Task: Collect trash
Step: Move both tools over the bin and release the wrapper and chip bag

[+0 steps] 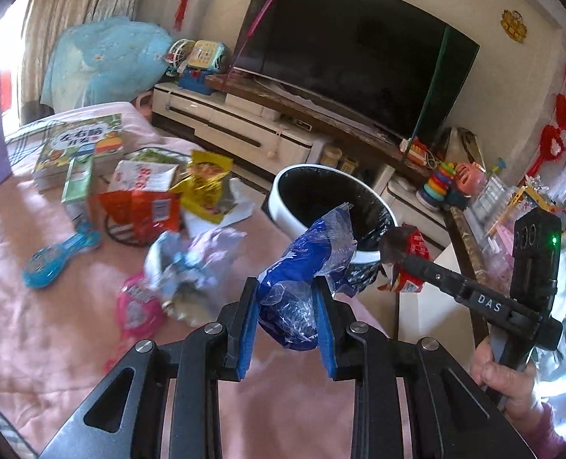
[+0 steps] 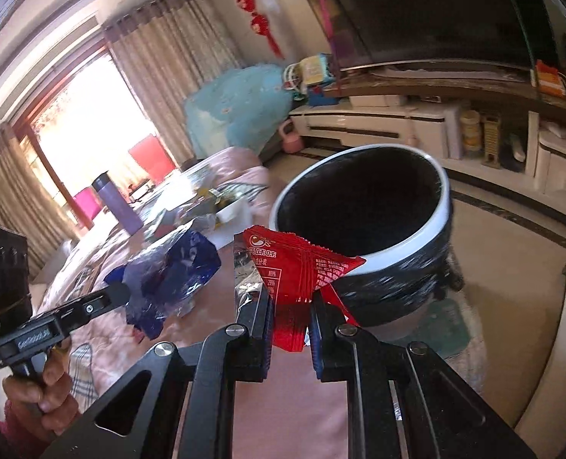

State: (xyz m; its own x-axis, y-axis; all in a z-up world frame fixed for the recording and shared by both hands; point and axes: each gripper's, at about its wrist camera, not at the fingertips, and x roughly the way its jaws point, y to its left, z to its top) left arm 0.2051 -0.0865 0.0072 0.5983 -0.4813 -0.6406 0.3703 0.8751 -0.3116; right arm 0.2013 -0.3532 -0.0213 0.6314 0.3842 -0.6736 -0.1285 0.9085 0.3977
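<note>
My left gripper [image 1: 288,287] is shut on a crumpled blue and clear plastic wrapper [image 1: 305,267], which sticks up toward the trash bin [image 1: 283,206]. The bin is round, white-rimmed and lined with a black bag. My right gripper [image 2: 290,298] is shut on a red snack packet [image 2: 298,267], held just short of the bin's near rim [image 2: 397,256]. In the left wrist view the right gripper [image 1: 391,252] holds the red packet [image 1: 412,264] beside the bin. The right wrist view shows the left gripper [image 2: 126,290] with the blue wrapper [image 2: 172,271] at lower left.
More wrappers [image 1: 202,187] and crumpled packets [image 1: 187,267] lie on the pink blanket [image 1: 53,325], with a book [image 1: 80,145], a blue toy [image 1: 57,256] and a purple flask [image 2: 116,206]. Behind the bin stand a white TV cabinet [image 1: 244,130] and a dark television [image 1: 351,53].
</note>
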